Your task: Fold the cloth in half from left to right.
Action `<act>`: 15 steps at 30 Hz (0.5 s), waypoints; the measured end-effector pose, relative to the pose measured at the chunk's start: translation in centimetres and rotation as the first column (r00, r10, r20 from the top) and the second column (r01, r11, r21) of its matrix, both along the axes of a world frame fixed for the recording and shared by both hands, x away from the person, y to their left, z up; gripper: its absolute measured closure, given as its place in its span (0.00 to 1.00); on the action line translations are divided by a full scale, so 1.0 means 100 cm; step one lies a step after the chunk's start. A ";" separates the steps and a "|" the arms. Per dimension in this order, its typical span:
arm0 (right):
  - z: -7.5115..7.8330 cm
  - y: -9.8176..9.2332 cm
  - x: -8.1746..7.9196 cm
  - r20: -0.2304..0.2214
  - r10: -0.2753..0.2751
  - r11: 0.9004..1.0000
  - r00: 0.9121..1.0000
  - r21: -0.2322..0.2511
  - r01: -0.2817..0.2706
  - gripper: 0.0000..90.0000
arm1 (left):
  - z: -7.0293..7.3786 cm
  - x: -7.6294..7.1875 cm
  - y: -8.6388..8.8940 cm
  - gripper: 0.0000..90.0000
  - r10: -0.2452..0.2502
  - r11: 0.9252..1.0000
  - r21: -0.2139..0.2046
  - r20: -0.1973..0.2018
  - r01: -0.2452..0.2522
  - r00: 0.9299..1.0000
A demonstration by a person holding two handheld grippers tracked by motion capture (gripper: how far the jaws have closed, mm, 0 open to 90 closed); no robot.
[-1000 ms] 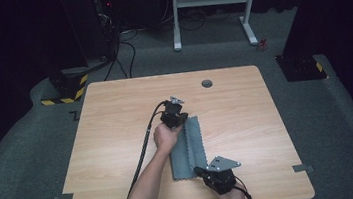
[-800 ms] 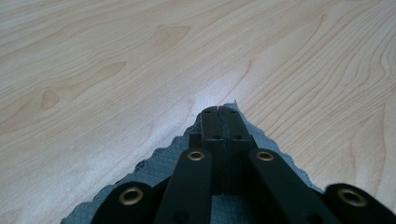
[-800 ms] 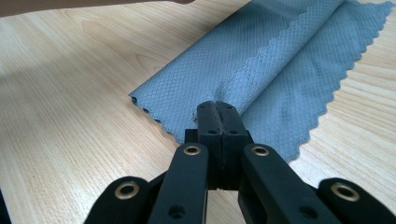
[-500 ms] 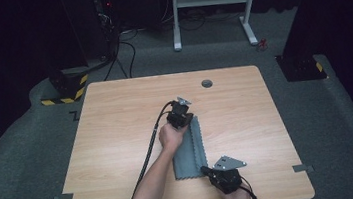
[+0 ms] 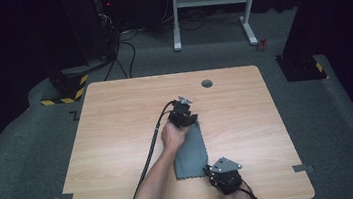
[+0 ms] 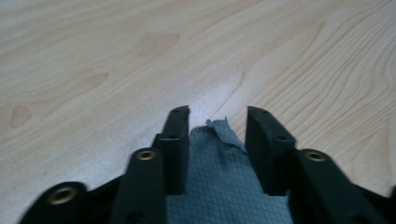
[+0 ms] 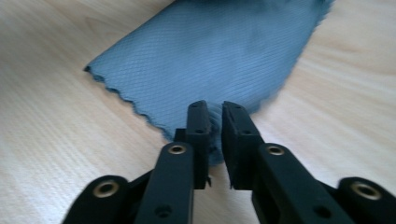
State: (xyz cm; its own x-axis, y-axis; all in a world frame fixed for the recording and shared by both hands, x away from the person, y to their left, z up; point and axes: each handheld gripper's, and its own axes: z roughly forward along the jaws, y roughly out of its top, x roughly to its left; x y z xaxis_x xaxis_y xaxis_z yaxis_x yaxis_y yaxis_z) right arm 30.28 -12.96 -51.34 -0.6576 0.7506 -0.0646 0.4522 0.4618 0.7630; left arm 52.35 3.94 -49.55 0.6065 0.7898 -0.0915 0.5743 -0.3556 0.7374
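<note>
Table (image 5: 118, 136) wood | cloth (image 5: 190, 153) pinched by right gripper (image 7: 215, 116), likely for unfolding | left gripper (image 6: 217, 126) parted over far corner

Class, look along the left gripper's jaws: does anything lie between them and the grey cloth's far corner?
Nothing visible does. The left gripper is open, its jaws either side of the grey cloth, whose frayed corner lies between them on the table.

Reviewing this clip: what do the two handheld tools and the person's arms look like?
Both tools are black. The left tool and the right tool each carry a grey three-cornered plate on top and trail a black cable. Each has two flat, blocky black jaws on arms with brass-coloured rivets, seen in the gripper views. The left forearm is bare, with no sleeve or glove in sight.
</note>
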 end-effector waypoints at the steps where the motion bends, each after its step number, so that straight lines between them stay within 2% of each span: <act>1: 0.003 -0.003 0.001 0.010 -0.006 1.000 1.000 0.013 0.006 0.87 | 0.003 -0.001 0.002 0.61 -0.001 1.000 0.003 0.006 0.001 1.000; 5: 0.014 -0.011 0.005 0.021 -0.030 0.998 0.999 0.050 0.029 0.87 | 0.009 -0.012 0.018 0.58 0.024 1.000 0.009 0.014 -0.024 1.000; 8: 0.018 -0.011 0.012 0.034 0.012 0.997 0.999 0.070 -0.014 0.89 | 0.007 -0.026 0.034 0.55 0.034 0.999 0.031 0.011 -0.035 0.999; 9: 0.017 -0.008 0.015 0.033 0.037 0.997 0.999 0.065 -0.039 0.89 | 0.006 -0.032 0.039 0.53 0.029 0.999 0.032 0.007 -0.029 1.000; 13: 0.008 0.003 0.021 0.042 0.141 0.990 0.989 -0.015 -0.140 0.89 | -0.002 -0.062 0.055 0.49 -0.037 0.997 0.067 0.008 0.036 0.999; 15: 0.004 0.005 0.021 0.018 0.146 0.989 0.989 -0.023 -0.146 0.88 | -0.006 -0.073 0.063 0.49 -0.047 0.997 0.056 -0.006 0.048 0.999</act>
